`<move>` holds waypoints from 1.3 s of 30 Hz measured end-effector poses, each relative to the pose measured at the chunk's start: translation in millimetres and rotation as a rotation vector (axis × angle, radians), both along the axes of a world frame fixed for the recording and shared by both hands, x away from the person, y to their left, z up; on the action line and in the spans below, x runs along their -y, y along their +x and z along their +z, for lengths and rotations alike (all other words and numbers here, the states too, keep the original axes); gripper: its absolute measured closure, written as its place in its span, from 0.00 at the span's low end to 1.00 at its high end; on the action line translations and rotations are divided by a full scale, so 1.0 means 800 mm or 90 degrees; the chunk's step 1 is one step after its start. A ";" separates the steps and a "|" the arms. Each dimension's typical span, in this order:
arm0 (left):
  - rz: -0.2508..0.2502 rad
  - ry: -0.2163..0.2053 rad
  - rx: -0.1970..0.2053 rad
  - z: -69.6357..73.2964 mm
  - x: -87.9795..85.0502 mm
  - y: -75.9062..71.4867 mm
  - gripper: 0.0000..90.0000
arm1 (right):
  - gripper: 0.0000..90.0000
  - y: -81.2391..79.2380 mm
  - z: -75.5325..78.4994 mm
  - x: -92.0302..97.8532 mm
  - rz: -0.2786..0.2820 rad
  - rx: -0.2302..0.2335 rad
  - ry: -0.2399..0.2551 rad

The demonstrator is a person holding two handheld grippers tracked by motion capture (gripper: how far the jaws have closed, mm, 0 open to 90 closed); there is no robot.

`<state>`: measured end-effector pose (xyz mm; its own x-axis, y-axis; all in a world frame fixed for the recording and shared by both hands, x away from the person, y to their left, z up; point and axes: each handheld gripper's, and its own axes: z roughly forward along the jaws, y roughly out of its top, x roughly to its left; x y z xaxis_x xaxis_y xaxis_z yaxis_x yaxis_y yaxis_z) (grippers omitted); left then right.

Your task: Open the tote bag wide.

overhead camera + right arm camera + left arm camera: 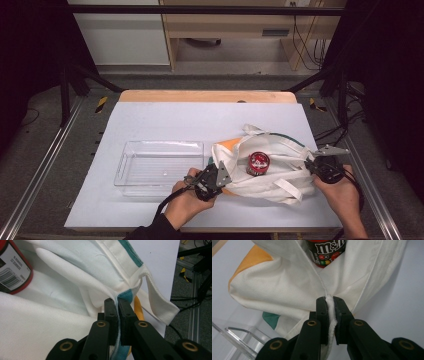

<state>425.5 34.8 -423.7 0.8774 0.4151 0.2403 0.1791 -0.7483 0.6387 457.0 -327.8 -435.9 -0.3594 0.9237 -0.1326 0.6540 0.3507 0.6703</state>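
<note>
Cloth bag [260, 172] lies on the table's [165, 117] right half, mouth spread. Left gripper [216, 176] pinches its left edge, right gripper [314, 162] clamps the right rim (teal trim). Candy tub [258, 163] sits inside; clear tray [160, 167] just left.

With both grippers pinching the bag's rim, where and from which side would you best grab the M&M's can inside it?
Probably by its round side wall just below the red lid, coming straight down through the mouth of the cloth bag. The can stands upright with its top showing in the opening, which the left gripper and right gripper hold spread; cloth surrounds its lower part.
</note>
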 end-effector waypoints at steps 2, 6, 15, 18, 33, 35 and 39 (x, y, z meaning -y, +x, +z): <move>-0.001 -0.007 0.008 0.000 0.001 -0.001 0.93 | 0.94 -0.003 0.003 -0.002 0.009 0.005 0.006; -0.001 -0.013 0.016 0.003 0.004 0.000 0.89 | 0.77 -0.017 0.016 0.001 0.020 0.032 0.027; -0.001 -0.029 0.030 0.009 0.013 -0.002 0.71 | 0.48 -0.052 0.046 -0.015 0.045 0.101 0.050; -0.006 -0.036 0.036 0.017 0.015 0.000 0.65 | 0.44 -0.063 0.052 -0.028 0.069 0.116 0.047; 0.016 -0.057 0.044 0.048 0.015 0.031 0.54 | 0.36 -0.097 0.054 -0.097 0.178 0.114 0.043; 0.020 -0.058 0.046 0.053 0.017 0.037 0.52 | 0.36 -0.100 0.050 -0.107 0.193 0.110 0.041; 0.024 -0.058 0.044 0.061 0.021 0.050 0.51 | 0.35 -0.106 0.043 -0.121 0.215 0.101 0.044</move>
